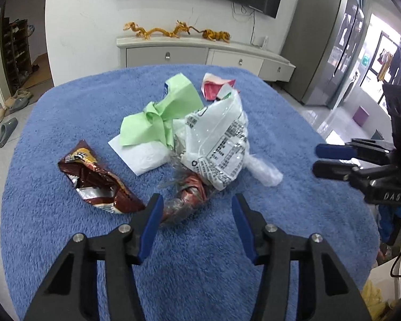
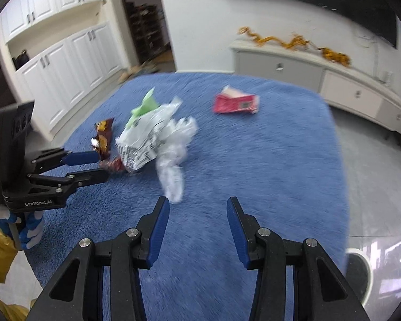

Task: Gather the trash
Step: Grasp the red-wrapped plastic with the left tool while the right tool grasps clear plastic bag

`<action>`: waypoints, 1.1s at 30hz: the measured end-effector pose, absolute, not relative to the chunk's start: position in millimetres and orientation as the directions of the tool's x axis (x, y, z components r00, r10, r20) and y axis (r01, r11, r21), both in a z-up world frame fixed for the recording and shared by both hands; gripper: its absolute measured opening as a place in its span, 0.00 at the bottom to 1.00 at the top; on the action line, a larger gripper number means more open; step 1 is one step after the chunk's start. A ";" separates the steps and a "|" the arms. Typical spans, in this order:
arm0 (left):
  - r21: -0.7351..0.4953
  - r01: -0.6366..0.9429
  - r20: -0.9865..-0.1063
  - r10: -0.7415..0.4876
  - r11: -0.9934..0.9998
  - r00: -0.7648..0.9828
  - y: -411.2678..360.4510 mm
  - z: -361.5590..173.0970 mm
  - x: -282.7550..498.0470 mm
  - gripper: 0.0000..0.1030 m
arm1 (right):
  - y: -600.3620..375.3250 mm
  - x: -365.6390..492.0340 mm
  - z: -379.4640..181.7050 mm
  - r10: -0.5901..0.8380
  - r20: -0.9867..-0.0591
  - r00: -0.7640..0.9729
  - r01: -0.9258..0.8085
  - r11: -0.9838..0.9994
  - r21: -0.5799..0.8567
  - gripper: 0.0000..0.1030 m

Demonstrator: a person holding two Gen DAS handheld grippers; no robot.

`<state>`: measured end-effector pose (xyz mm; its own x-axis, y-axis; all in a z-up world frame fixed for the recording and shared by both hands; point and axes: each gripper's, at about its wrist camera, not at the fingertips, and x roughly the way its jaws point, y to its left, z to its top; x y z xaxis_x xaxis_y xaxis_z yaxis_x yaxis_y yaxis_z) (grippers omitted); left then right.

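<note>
Trash lies on a blue towel-covered table (image 1: 66,123). A brown snack wrapper (image 1: 99,182) is at the left, green paper (image 1: 163,112) over a white sheet (image 1: 144,157) in the middle, a printed clear plastic bag (image 1: 219,144) to the right, a red crumpled wrapper (image 1: 187,195) in front, and a pink packet (image 1: 214,85) at the back. My left gripper (image 1: 197,203) is open, just short of the red wrapper. My right gripper (image 2: 197,206) is open and empty, near the plastic bag's tail (image 2: 173,182); it also shows at the right in the left wrist view (image 1: 316,159).
A low grey sideboard (image 1: 200,53) with gold dragon figures stands behind the table under a wall TV. A grey fridge (image 1: 326,40) is at the right. White cabinets (image 2: 61,61) stand at the left in the right wrist view. Slippers lie on the floor (image 1: 8,131).
</note>
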<state>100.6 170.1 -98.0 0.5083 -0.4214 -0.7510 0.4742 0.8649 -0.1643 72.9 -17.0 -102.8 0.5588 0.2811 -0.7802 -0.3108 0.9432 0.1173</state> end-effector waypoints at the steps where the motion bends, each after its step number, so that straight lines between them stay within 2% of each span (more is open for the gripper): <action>1: -0.157 0.475 -0.758 -0.414 0.866 0.504 168.8 -101.3 103.6 0.49 | -12.5 76.9 -107.1 0.291 -0.784 0.548 -0.324 0.938 0.122 0.41; 10: -0.139 0.473 -0.788 -0.386 0.870 0.479 155.5 -118.2 114.8 0.36 | 21.6 105.2 -136.2 0.357 -0.806 0.473 -0.413 0.897 0.155 0.38; 13: -0.143 0.474 -0.789 -0.390 0.869 0.476 152.4 -118.6 114.4 0.29 | 30.1 111.2 -143.1 0.333 -0.820 0.466 -0.417 0.900 0.128 0.34; 16: -0.148 0.472 -0.789 -0.391 0.869 0.474 148.1 -117.4 110.3 0.22 | 29.7 115.5 -147.8 0.307 -0.831 0.464 -0.403 0.908 0.111 0.22; 17: -0.150 0.469 -0.788 -0.392 0.870 0.475 147.1 -117.4 110.2 0.22 | 28.6 116.5 -148.3 0.295 -0.832 0.470 -0.394 0.914 0.101 0.14; 18: -0.157 0.464 -0.786 -0.395 0.872 0.476 146.6 -117.3 108.3 0.21 | 26.2 116.8 -148.1 0.288 -0.832 0.474 -0.384 0.918 0.099 0.11; 26: -0.259 0.476 -0.756 -0.483 0.841 0.442 131.4 -108.0 90.4 0.18 | -10.6 103.0 -137.5 0.248 -0.822 0.512 -0.306 0.947 0.095 0.09; 33: -0.273 0.508 -0.736 -0.517 0.817 0.436 114.4 -92.1 67.9 0.18 | -48.3 71.2 -121.4 0.239 -0.801 0.549 -0.259 0.960 0.109 0.09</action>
